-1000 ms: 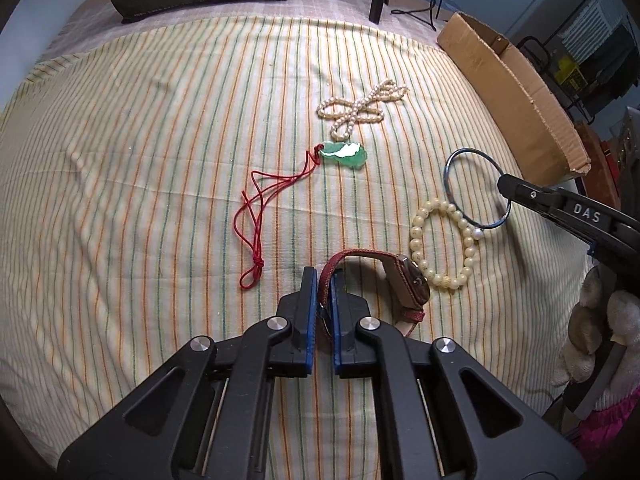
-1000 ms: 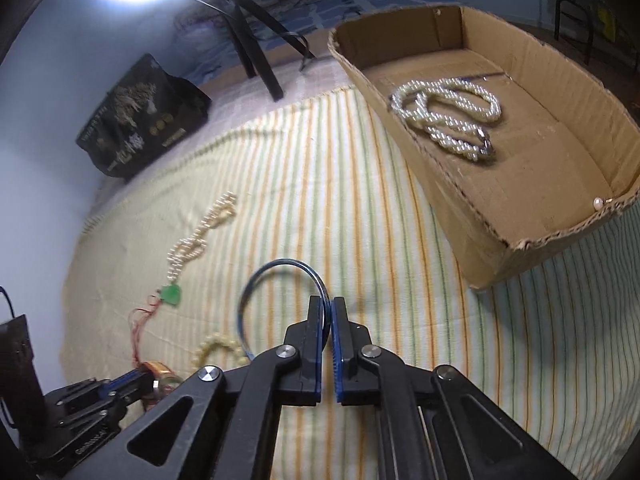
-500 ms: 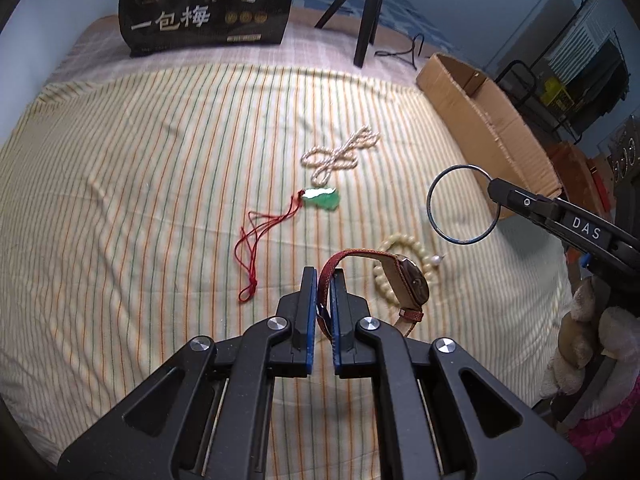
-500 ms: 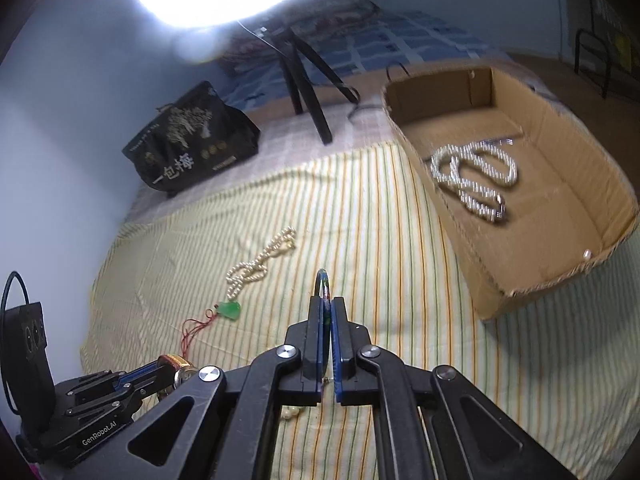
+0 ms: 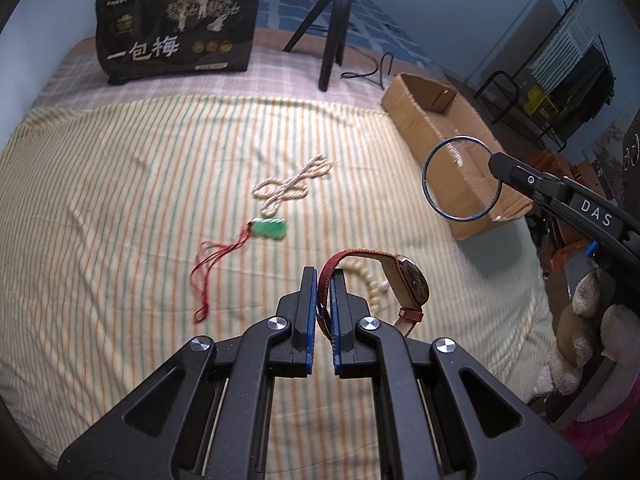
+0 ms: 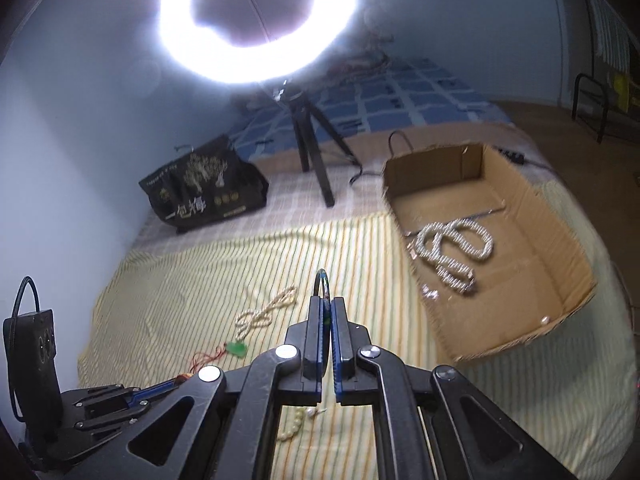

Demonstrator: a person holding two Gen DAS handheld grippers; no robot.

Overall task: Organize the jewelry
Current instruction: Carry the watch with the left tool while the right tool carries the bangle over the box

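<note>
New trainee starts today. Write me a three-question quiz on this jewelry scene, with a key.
1. True or false: the left gripper is shut on the watch by its red strap.
2. What does the right gripper hold? A) green pendant B) bangle C) bead bracelet
3. Fill in: the thick silvery necklace lies inside the ____.

Key
1. True; the watch hangs above the striped cloth.
2. B; the bangle is pinched at its edge, while the green pendant and bead bracelet lie on the cloth.
3. cardboard box.
</note>
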